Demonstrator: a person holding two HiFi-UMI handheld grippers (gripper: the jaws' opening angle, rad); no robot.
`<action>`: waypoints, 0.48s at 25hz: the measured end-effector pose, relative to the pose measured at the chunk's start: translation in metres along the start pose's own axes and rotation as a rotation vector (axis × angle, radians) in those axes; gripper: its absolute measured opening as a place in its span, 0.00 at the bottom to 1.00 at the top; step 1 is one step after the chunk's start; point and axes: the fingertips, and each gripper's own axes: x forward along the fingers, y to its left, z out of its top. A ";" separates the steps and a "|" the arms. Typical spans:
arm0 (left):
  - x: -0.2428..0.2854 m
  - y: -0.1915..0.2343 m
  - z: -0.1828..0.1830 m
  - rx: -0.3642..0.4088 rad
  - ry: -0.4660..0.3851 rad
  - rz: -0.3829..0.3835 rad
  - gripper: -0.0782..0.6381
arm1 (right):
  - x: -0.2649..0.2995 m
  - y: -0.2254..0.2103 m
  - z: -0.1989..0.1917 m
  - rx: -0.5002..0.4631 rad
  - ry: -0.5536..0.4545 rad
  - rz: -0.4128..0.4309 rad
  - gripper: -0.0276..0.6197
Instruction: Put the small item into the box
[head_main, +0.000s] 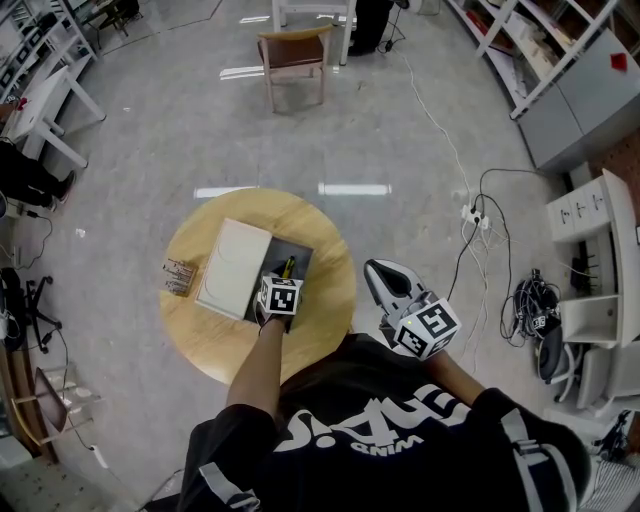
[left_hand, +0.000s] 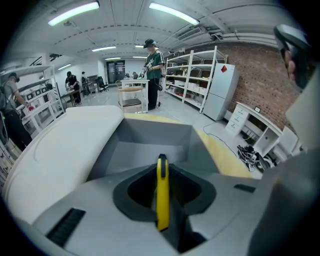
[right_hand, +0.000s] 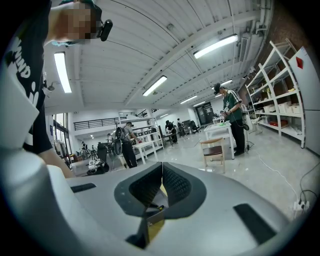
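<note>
Left gripper (left_hand: 161, 167) pinching slim yellow black-tipped item (left_hand: 162, 200) above open grey box (left_hand: 150, 137), cream lid (head_main: 233, 268) left; round wooden table (head_main: 325, 305). Right gripper (right_hand: 161, 172) pressed together, empty, right of table.

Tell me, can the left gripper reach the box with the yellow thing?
Probably yes. The left gripper, shut on the yellow thing, hangs right at the open box. The lid lies off to one side, and nothing shows in between.
</note>
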 end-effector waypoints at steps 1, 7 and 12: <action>0.000 0.000 0.000 -0.002 0.000 -0.001 0.21 | 0.000 -0.001 0.000 0.000 0.000 0.000 0.05; -0.005 0.002 0.006 -0.005 -0.027 0.017 0.21 | -0.001 -0.002 0.000 0.002 0.000 0.008 0.05; -0.018 0.001 0.016 -0.017 -0.071 0.017 0.17 | -0.001 0.000 0.000 0.005 -0.005 0.018 0.05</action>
